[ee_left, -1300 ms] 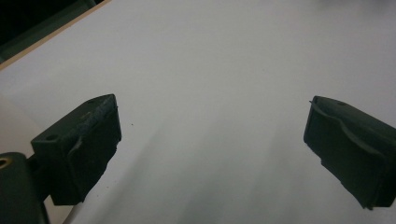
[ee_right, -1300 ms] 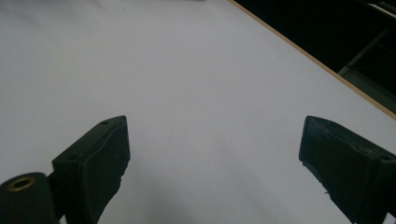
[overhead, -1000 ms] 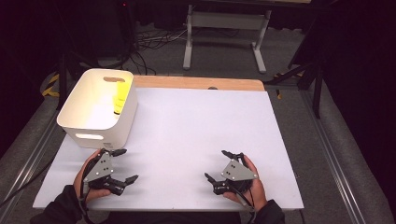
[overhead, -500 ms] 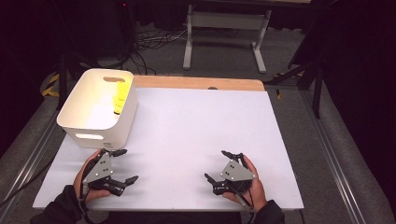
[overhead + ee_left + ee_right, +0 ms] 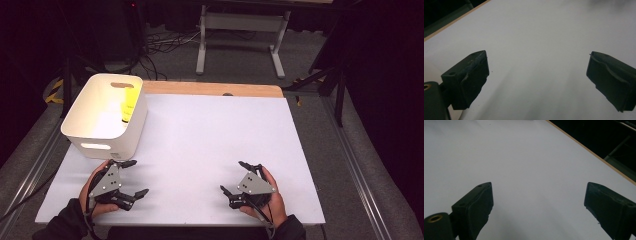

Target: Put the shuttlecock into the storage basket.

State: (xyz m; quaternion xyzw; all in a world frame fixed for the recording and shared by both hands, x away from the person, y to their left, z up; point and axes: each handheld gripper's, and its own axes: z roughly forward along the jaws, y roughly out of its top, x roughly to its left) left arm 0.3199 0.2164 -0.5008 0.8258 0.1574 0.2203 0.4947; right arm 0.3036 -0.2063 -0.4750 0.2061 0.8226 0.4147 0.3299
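My left gripper (image 5: 136, 177) rests near the table's front left, held in a hand, its jaws wide apart and empty. In the left gripper view the left gripper (image 5: 537, 82) has only bare white surface between its jaws. My right gripper (image 5: 233, 176) sits at the front right, also open and empty; the right gripper (image 5: 537, 207) looks over plain white tabletop. A white bin (image 5: 85, 132) stands at the table's left, just behind the left gripper, with a yellow object (image 5: 129, 106) leaning inside against its far right wall.
The white table (image 5: 210, 135) has a wooden strip (image 5: 210, 89) along its far edge. Behind it are a grey metal stand (image 5: 240, 35) and cables on the floor. Metal rails run along both sides of the table.
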